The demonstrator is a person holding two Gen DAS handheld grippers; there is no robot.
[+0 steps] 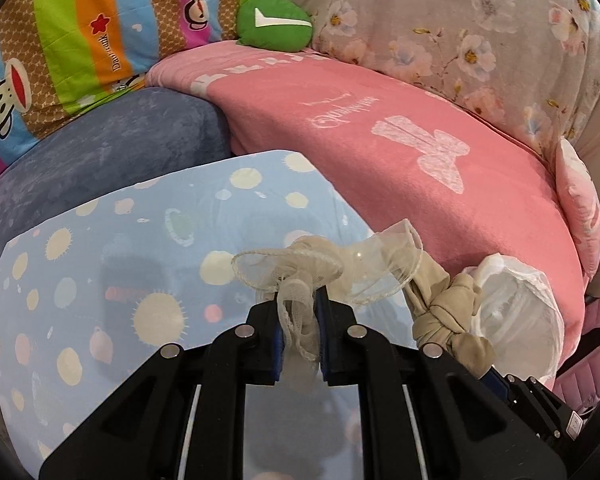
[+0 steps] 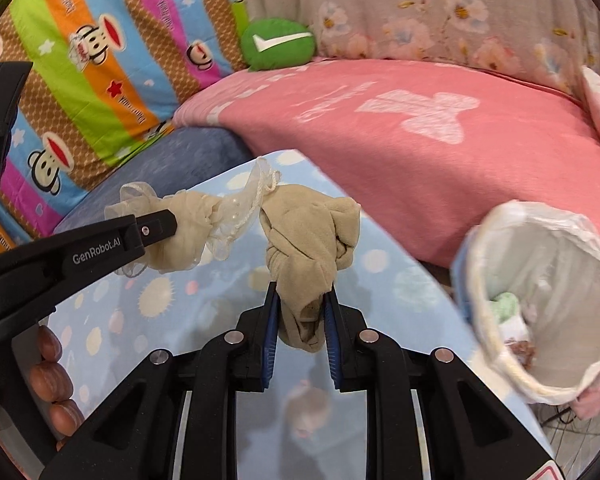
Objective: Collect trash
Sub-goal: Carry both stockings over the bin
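Ahead of the right gripper point(image 2: 300, 300) open glossy blue dotted tabletop point(image 2: 172, 304) is left, bounded beyond by a pink blanketed cushion point(image 2: 440, 168) and rightward by a white-lined bin point(image 2: 548, 304).

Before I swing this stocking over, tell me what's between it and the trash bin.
Nothing visible. The beige stocking, held between the right gripper and the left gripper, hangs above the table; the lined trash bin stands open to its right.

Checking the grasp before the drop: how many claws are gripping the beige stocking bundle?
2. The left claw pinches its sheer lace end; the right claw clamps the knotted beige stocking bundle, held above the blue dotted table beside the lined trash bin.
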